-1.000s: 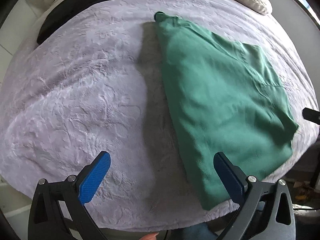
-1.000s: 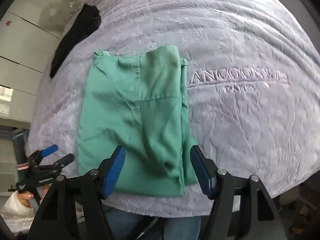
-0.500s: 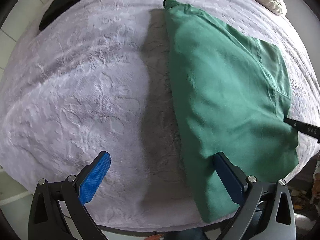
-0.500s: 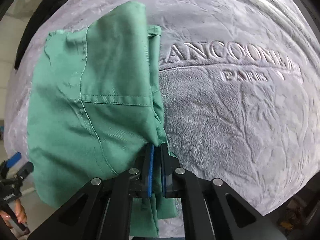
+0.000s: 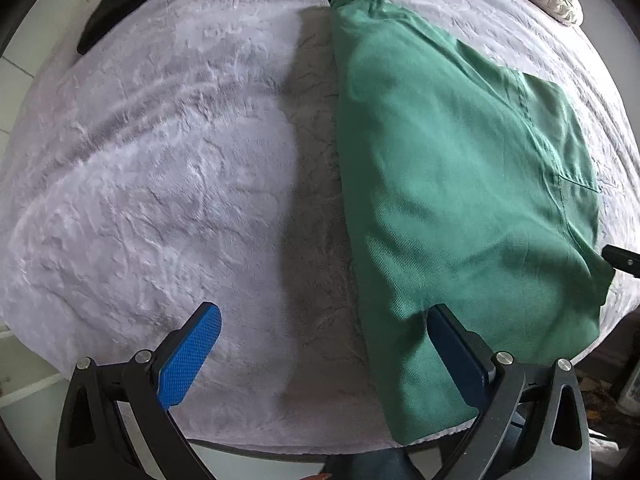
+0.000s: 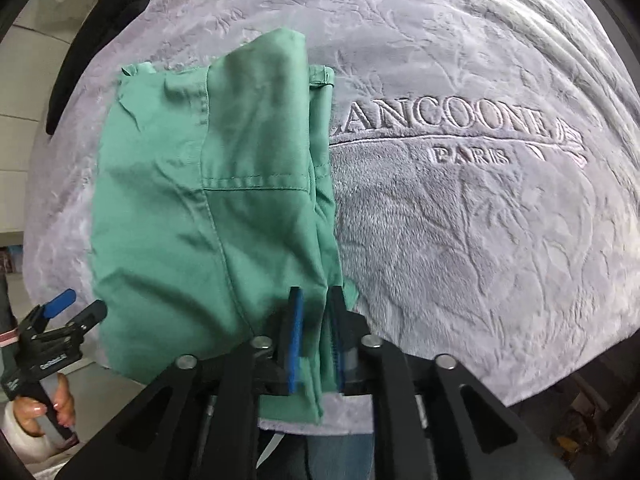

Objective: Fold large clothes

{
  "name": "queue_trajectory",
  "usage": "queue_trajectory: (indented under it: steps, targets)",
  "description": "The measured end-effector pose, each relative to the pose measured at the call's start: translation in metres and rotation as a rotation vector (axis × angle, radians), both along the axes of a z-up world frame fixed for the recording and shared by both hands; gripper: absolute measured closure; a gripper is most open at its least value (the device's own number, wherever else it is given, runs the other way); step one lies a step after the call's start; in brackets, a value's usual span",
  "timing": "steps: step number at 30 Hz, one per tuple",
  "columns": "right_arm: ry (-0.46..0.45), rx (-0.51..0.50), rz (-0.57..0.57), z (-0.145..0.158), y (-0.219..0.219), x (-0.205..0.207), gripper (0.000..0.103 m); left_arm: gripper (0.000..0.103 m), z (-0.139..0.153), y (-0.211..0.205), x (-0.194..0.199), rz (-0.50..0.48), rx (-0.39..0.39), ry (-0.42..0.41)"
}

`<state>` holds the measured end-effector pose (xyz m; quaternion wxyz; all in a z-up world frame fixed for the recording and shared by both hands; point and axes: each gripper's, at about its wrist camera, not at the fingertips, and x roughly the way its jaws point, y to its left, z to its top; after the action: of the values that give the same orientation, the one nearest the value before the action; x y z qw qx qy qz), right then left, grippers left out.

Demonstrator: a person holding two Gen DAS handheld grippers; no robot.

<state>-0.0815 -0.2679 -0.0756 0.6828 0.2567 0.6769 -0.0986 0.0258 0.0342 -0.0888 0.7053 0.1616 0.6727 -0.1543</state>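
Lying folded on the embossed lilac plush blanket [image 6: 480, 220], the green cotton garment [image 6: 208, 208] reaches the near edge. Right gripper [image 6: 316, 332]: blue-padded jaws have just been opening, a fold of the garment's near right corner between them, pads no longer pinching. Left gripper [image 5: 324, 344]: jaws wide, empty, above blanket and garment's left edge.

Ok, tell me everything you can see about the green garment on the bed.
The green garment is woven cloth with stitched seams, folded into a long layered stack, slightly creased. It lies flat on the embossed lilac blanket, reaching the bed's near edge. The right tongs, which have just been opening, straddle its near right edge; the left tongs hang open beside it.
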Motion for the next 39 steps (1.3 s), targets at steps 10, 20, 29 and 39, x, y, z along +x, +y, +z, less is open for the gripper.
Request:
queue_trajectory:
  steps: [10,20,29,39]
  targets:
    - [-0.101,-0.098,0.033,0.055,0.032,0.013,0.018,0.0,0.052,-0.02,0.013,-0.003,-0.016,-0.1]
    - [-0.14,-0.187,-0.018,0.073,0.039,0.021,0.016,0.0,0.085,-0.026,0.012,0.04,-0.041,-0.157]
    - [-0.13,-0.192,-0.029,0.072,0.041,0.021,0.015,0.0,0.084,-0.036,0.005,0.014,-0.035,-0.145]
    - [-0.129,-0.225,0.017,0.076,0.05,0.024,0.015,0.0,0.084,-0.037,0.005,0.009,-0.034,-0.149]
